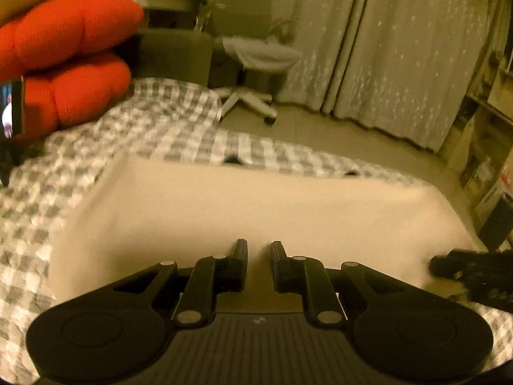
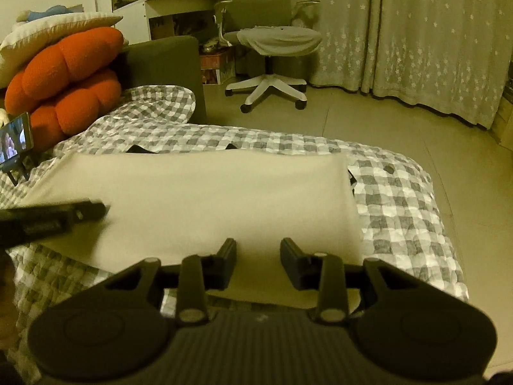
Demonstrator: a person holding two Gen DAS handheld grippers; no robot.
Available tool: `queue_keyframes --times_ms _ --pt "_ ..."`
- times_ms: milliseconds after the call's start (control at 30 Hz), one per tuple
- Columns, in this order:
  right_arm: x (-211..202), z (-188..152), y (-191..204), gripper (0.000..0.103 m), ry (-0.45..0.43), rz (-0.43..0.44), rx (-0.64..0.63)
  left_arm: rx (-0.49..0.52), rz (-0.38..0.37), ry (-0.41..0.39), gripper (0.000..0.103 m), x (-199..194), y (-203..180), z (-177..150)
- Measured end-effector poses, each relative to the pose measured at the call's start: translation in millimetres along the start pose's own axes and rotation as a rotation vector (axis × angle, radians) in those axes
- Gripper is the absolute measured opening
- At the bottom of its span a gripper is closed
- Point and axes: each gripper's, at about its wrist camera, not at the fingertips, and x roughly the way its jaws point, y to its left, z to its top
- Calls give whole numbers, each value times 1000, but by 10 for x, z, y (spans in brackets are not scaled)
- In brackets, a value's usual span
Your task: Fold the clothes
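Observation:
A cream garment [image 1: 240,199] [image 2: 208,186] lies flat as a smooth rectangle on the grey-and-white checked bedspread [image 1: 154,128] [image 2: 400,211]. My left gripper [image 1: 259,250] hovers over its near edge toward the left. The jaws stand a narrow gap apart, with cloth showing between them. My right gripper [image 2: 258,250] is over the near edge toward the right, open wider, with nothing between its fingers. Each view catches the other gripper from the side: the right gripper [image 1: 455,266] at the cloth's right end, the left gripper [image 2: 80,211] on its left part.
Orange cushions [image 1: 64,48] [image 2: 64,73] and a lit phone on a stand [image 1: 12,112] [image 2: 14,142] sit at the bed's far left. Beyond the bed are bare floor, a white office chair [image 1: 256,57] [image 2: 272,45], star-patterned curtains [image 2: 416,32] and shelves [image 1: 487,122].

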Motion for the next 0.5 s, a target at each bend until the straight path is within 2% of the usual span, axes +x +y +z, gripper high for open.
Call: queue_keyframes --times_ms 233,500 --pt "-26 8 9 32 -24 25 -20 -16 -14 -17 14 16 59 -2" --pt "80 4 29 32 3 -12 -15 -12 -9 -20 14 34 50 -3"
